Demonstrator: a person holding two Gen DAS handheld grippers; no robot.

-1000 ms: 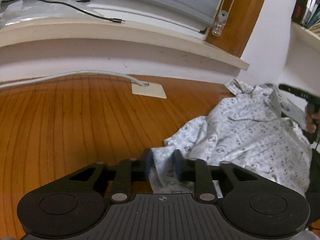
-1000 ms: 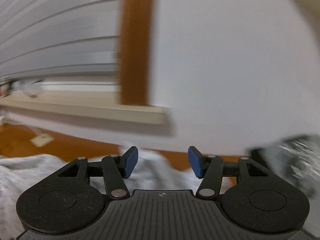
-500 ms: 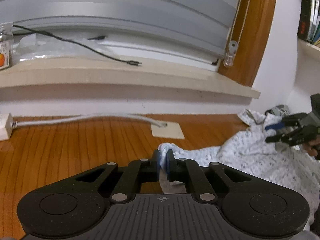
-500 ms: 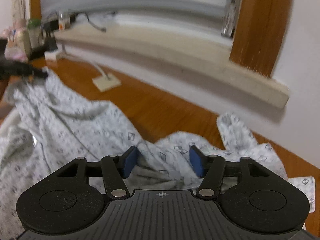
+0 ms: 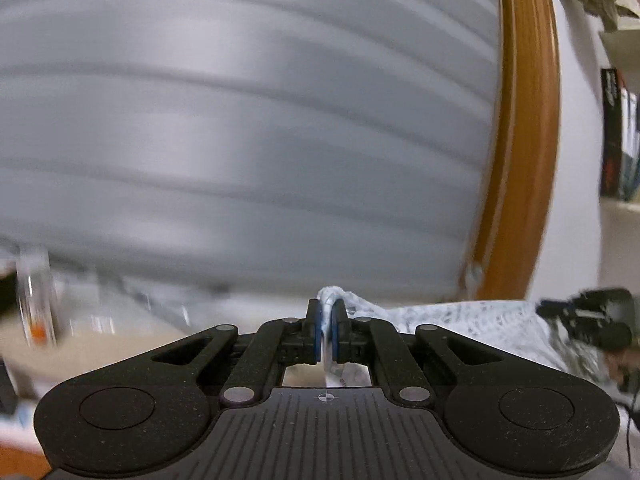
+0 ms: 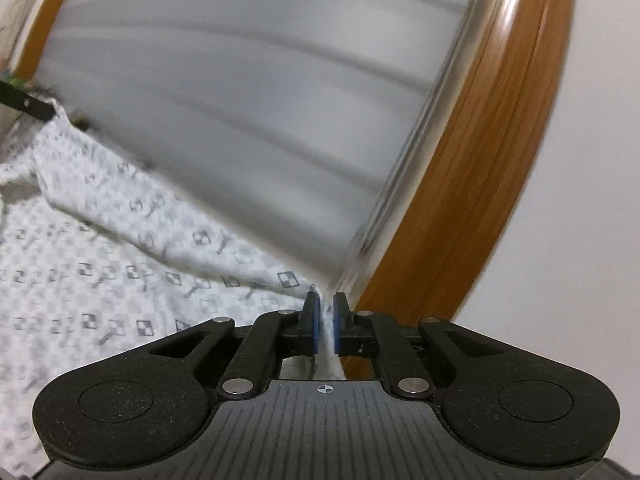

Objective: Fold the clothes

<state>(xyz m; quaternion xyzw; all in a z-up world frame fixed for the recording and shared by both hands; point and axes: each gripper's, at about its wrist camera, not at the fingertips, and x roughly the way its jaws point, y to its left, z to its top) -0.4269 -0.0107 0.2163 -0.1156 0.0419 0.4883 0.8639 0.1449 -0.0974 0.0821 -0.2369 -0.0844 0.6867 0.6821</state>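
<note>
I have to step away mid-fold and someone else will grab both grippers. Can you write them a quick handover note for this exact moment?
Left gripper: shut on an edge of the patterned garment.
Right gripper: its jaws have just been closing and now pinch another edge of the same garment.
Garment: stretched between the two grippers in front of the window blind, the rest sagging below.
Done: both grips taken, the cloth is lifted.
Left: no fold is visible. Probably spread it flat, then fold.
</note>
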